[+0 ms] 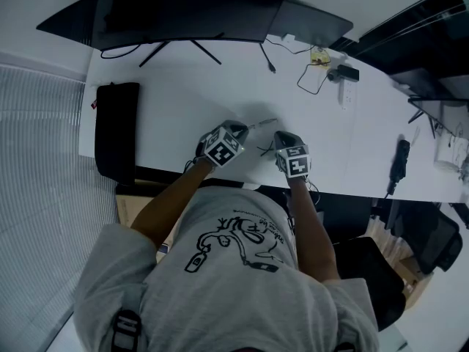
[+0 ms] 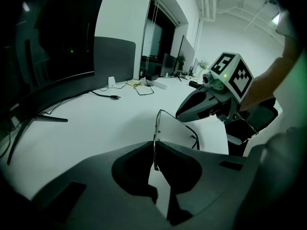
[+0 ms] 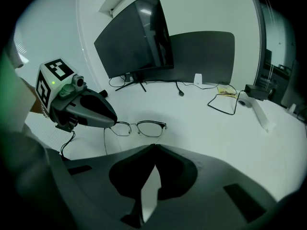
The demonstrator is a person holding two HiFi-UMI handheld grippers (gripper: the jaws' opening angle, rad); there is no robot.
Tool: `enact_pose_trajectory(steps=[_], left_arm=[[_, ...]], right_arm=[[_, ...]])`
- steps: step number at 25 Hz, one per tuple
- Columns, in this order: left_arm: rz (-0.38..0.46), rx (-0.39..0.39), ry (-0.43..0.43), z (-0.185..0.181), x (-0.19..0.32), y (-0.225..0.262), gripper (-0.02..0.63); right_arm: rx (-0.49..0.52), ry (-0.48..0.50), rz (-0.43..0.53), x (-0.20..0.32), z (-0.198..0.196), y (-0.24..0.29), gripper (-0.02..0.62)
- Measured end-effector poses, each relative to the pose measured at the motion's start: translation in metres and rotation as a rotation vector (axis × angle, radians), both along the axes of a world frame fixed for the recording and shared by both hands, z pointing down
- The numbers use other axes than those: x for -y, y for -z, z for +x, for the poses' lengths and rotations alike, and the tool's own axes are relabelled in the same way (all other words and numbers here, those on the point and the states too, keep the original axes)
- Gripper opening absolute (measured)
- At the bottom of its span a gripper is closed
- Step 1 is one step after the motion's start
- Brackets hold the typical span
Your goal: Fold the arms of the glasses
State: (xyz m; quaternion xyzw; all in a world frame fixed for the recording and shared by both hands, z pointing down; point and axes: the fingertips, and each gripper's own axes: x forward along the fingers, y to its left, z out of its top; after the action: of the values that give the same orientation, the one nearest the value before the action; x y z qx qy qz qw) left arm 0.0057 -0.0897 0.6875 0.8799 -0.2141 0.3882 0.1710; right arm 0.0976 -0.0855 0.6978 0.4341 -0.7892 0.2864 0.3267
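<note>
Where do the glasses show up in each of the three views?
Head view: glasses just above centre, between the left gripper and the right gripper.
Left gripper view: glasses at centre, their frame pinched in this gripper's shut jaws.
Right gripper view: glasses left of centre, beyond this gripper's shut, empty jaws.
Shared landmark: the dark monitor.
</note>
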Motion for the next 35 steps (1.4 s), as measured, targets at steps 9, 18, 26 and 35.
enact_pose_trajectory(steps=[9, 18, 26, 35], left_arm=[[-0.007, -0.003, 0.0, 0.002, -0.004, 0.001, 0.032], [-0.018, -0.007, 0.015, -0.001, -0.004, 0.0, 0.031], [-0.016, -0.009, 0.027, -0.002, -0.003, -0.001, 0.031], [-0.021, -0.005, 0.028, 0.0, -0.001, -0.002, 0.031]], right_arm=[[0.012, -0.003, -0.005, -0.001, -0.001, -0.002, 0.008], [0.015, -0.038, -0.006, -0.005, 0.009, 0.001, 0.009], [0.012, 0.028, 0.017, -0.042, 0.01, 0.017, 0.041], [0.022, 0.123, -0.112, -0.09, -0.017, -0.003, 0.046]])
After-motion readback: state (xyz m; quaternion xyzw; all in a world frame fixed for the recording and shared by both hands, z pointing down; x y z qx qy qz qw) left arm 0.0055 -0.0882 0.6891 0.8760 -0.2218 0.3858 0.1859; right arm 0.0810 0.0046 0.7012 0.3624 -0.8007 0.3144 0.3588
